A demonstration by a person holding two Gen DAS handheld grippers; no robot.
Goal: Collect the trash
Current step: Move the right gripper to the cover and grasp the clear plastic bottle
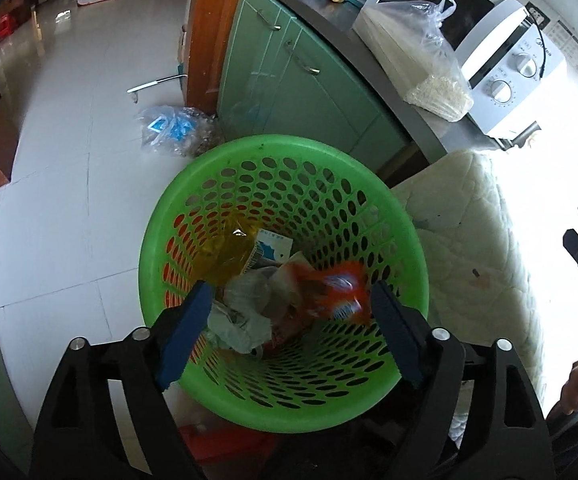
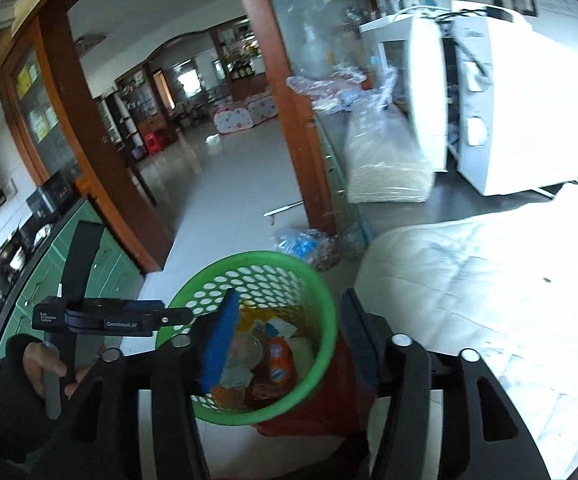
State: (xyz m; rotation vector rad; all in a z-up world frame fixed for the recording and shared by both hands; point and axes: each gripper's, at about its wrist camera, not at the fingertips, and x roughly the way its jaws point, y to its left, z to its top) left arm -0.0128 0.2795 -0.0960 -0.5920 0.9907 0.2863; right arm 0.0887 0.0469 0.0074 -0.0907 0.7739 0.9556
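A green perforated basket (image 1: 369, 184) stands on the floor and holds trash: a yellow bag, crumpled grey paper (image 1: 245, 312) and an orange wrapper (image 1: 337, 292), which is blurred. My left gripper (image 1: 289, 312) is open right above the basket's mouth, empty. The basket also shows in the right wrist view (image 2: 321, 292), with the orange wrapper (image 2: 279, 360) inside. My right gripper (image 2: 289, 336) is open and empty, above the basket's right side. The left gripper body (image 2: 101, 318) shows at the left of that view.
A white quilted mattress (image 1: 477, 240) lies right of the basket. Green cabinets (image 1: 289, 80) with a dark counter carry a microwave (image 1: 489, 44) and a plastic bag of noodles (image 1: 437, 76). A clear bag of rubbish (image 1: 177, 130) lies on the tiled floor beyond the basket.
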